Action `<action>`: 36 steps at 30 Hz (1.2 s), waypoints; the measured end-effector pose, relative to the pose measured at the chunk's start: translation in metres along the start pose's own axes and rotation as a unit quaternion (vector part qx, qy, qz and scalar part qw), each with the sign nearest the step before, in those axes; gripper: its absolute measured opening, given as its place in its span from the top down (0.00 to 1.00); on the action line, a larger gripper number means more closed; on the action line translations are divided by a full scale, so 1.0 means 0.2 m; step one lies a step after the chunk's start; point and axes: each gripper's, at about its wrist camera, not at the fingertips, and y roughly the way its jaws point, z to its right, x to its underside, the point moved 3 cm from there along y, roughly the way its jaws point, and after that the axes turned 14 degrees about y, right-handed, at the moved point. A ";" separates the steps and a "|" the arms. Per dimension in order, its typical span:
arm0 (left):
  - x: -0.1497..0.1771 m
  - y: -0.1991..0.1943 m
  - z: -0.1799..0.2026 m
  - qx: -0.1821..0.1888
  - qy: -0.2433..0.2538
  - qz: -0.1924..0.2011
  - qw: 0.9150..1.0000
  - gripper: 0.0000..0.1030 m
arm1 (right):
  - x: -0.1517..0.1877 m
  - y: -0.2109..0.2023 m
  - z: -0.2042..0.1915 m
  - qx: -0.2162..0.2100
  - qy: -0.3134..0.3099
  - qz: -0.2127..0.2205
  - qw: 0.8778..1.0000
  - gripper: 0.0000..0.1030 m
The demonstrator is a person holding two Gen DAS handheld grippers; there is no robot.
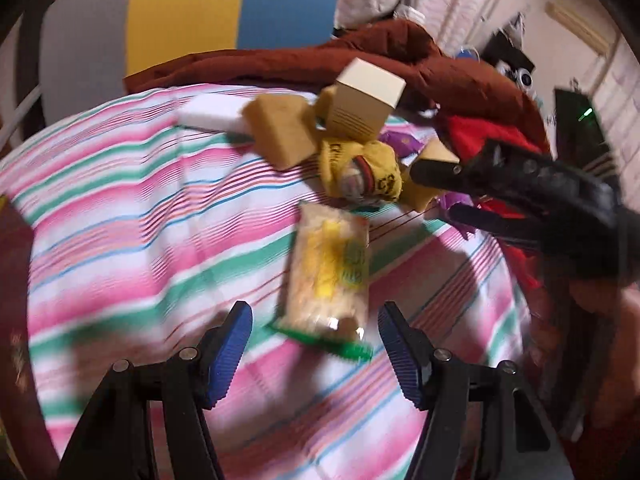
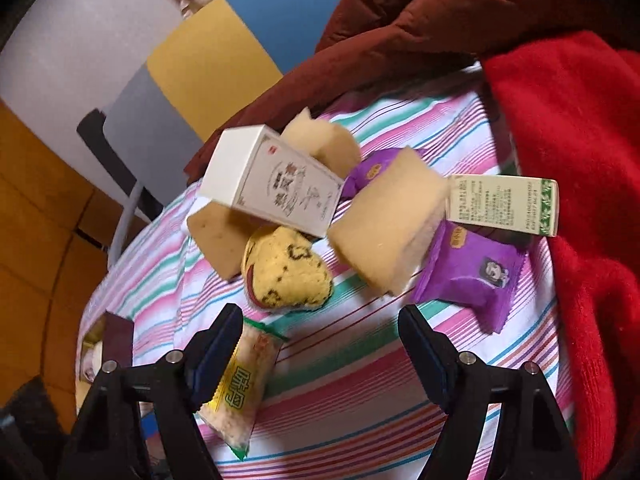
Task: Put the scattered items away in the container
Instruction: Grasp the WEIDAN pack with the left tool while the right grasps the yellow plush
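We are seeing the snack packet (image 1: 328, 268) lying on the striped cloth (image 1: 120, 216), just ahead of the left gripper (image 1: 316, 344), whose jaws are standing apart around nothing. Beyond it, sponges (image 1: 280, 132), a yellow sock (image 1: 360, 172) and a box (image 1: 366, 104) are piling together. The right gripper (image 2: 320, 356) is hanging unclenched above bare cloth, purple packet (image 2: 472, 276) just beyond.

Glossy plastic snack packet (image 2: 240, 392); matt cardboard box (image 2: 272, 184); striped cloth bedsheet (image 2: 360, 400).
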 end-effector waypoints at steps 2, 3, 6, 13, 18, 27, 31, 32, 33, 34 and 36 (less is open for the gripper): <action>-0.04 0.06 0.01 -0.001 0.009 -0.001 1.000 0.36 | 0.02 0.03 -0.04 0.000 0.005 0.001 1.000 0.21; -0.07 0.10 0.03 0.003 0.018 -0.002 1.000 0.36 | 0.02 0.03 -0.04 0.000 0.005 0.001 1.000 0.21; -0.09 0.17 0.07 -0.010 0.060 -0.007 0.998 0.39 | 0.04 0.06 -0.07 0.001 -0.004 -0.003 1.000 0.21; 0.05 0.11 0.04 -0.064 0.107 0.067 0.990 0.53 | 0.09 0.06 -0.13 0.011 -0.054 -0.006 0.998 0.26; 0.11 0.04 -0.05 -0.055 0.050 0.085 0.994 0.55 | 0.12 0.07 -0.23 0.031 -0.117 0.009 0.993 0.34; 0.14 0.01 -0.06 -0.060 0.045 0.089 0.993 0.55 | 0.08 0.25 -0.35 0.082 -0.164 0.018 0.983 0.32; 0.15 0.03 -0.07 -0.060 0.045 0.089 0.993 0.55 | 0.07 0.31 -0.36 0.082 -0.166 0.014 0.983 0.41; 0.15 0.03 -0.06 -0.061 0.045 0.089 0.993 0.55 | 0.07 0.33 -0.37 0.090 -0.174 0.016 0.981 0.49; 0.15 0.03 -0.06 -0.061 0.046 0.089 0.993 0.55 | 0.08 0.34 -0.37 0.099 -0.187 0.016 0.977 0.50; 0.15 0.03 -0.06 -0.062 0.046 0.089 0.993 0.55 | 0.09 0.34 -0.38 0.105 -0.196 0.017 0.975 0.51; 0.15 0.03 -0.06 -0.063 0.047 0.089 0.993 0.55 | 0.11 0.33 -0.39 0.108 -0.201 0.016 0.974 0.54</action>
